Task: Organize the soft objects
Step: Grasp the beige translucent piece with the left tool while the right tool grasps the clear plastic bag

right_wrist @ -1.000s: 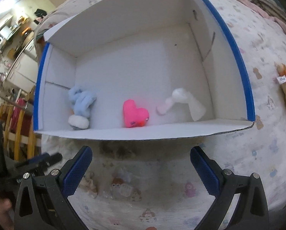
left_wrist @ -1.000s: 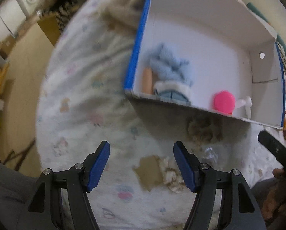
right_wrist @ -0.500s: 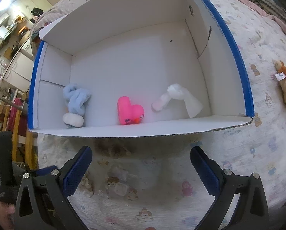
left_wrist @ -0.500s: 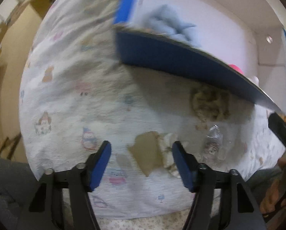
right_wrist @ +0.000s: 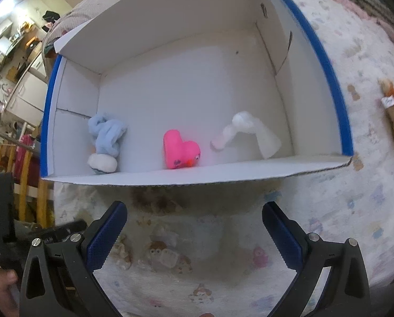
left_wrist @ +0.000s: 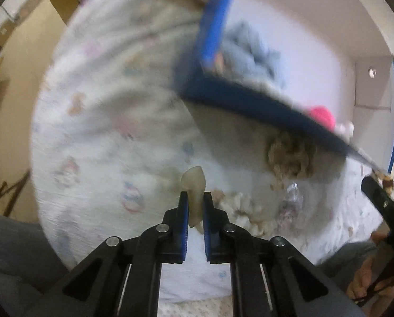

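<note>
While a second ago its jaws stood wide, left gripper now pinches a tan toy, so lifting comes next | toy: on the bedsheet just outside the box, long axis toward it | right gripper: open, empty

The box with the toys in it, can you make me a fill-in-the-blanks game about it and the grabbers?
1. The white box has a ____ rim.
2. Inside it, the toy between the light blue plush and the white toy is coloured ____.
3. The number of toys lying in the box is ____.
4. The left gripper pinches a beige tag, while the right gripper stands ____.

Missing words: blue; pink; three; open
</note>
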